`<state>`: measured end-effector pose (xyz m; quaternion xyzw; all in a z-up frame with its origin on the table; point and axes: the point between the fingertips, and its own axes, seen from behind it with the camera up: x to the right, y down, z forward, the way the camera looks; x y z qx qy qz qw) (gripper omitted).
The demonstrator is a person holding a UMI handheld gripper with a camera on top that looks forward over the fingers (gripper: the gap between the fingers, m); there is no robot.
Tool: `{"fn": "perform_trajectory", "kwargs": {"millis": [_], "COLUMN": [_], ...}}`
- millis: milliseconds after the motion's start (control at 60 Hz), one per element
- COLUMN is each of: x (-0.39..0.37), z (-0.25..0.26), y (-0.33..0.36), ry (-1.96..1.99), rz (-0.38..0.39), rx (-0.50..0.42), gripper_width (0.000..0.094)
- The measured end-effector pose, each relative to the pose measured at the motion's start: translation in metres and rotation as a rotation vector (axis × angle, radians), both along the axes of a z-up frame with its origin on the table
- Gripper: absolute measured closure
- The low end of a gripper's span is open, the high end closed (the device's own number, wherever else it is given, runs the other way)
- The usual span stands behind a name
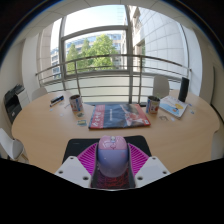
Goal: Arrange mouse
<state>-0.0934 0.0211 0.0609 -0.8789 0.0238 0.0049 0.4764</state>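
Observation:
A pale lilac-grey computer mouse (112, 153) sits between my two fingers, its sides against the magenta pads (89, 158). My gripper (112, 166) is shut on the mouse. It holds the mouse at the near end of a black mouse pad (78, 148), which lies on the round wooden table (40, 128). I cannot tell whether the mouse rests on the pad or is just above it.
Beyond the pad lies a red magazine (118, 116). A dark can (76, 102) stands to its left, and a cup (153, 103) and a book (175, 107) to its right. A black chair (12, 100) stands at the table's left, with a railing and windows behind.

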Motion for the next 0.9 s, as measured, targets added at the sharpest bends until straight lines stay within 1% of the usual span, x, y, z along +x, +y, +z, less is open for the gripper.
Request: {"fn": "perform_trajectory", "kwargs": {"millis": [83, 133, 200, 267, 300, 350, 367, 400, 467, 683, 800, 900], "x": [-0.001, -0.001, -0.010, -0.006, -0.006, -0.006, -0.008, -0.009, -0.008, -0.025, -0.036, -0.046], "z": [-0.036, -0.059, -0.073, -0.070, -0.065, -0.050, -0.047, -0.037, -0.011, 0.069, 0.101, 0.116], "y": [0.004, 0.004, -0.002, -0.002, -0.005, -0.008, -0.011, -0.017, -0.029, -0.098, -0.147, -0.188], "ry": [-0.014, -0.015, 0.004, 0.000, -0.002, -0.007, -0.011, -0.022, -0.043, -0.065, -0.073, -0.074], "rz": [-0.003, -0.013, -0.020, -0.029, -0.036, -0.030, -0.029, -0.030, -0.039, -0.043, -0.044, -0.038], "rx": [-0.074, -0.113, -0.133, -0.128, -0.121, -0.109, -0.106, -0.099, -0.072, -0.008, 0.020, 0.034], "gripper_width": [0.0502, 0.0456, 0.0399, 0.0363, 0.0291, 0.0107, 0.0078, 0.0113, 0.0087, 0.0092, 0.0093, 0.0093]}}
